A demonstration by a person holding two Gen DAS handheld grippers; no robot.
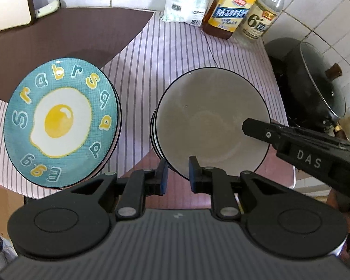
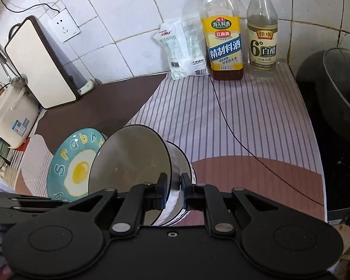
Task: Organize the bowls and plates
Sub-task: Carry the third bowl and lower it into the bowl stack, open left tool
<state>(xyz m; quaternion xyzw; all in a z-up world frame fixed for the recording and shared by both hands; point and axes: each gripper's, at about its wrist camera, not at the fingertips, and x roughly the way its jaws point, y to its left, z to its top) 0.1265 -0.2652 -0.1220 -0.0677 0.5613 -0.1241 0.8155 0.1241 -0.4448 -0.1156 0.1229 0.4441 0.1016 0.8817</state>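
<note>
Currently the egg plate stack (image 1: pixel 61 122) sits at 9 o'clock on the desk (image 1: pixel 175 58); the left hand-held gripper (image 1: pixel 178 173) is parted narrowly, empty, straddling the near rim of the bowl stack (image 1: pixel 212 126) at centre. The right hand-held gripper (image 2: pixel 174 187) pinches the top bowl (image 2: pixel 130 161) rim. Risk: a thin rim grip could slip, dropping the bowl or tipping the stack.

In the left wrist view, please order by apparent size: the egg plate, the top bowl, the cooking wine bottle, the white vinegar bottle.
1. egg plate and top bowl: look alike, no ranking.
2. cooking wine bottle
3. white vinegar bottle
The bottles stand farther back, so true size is unsure.
</note>
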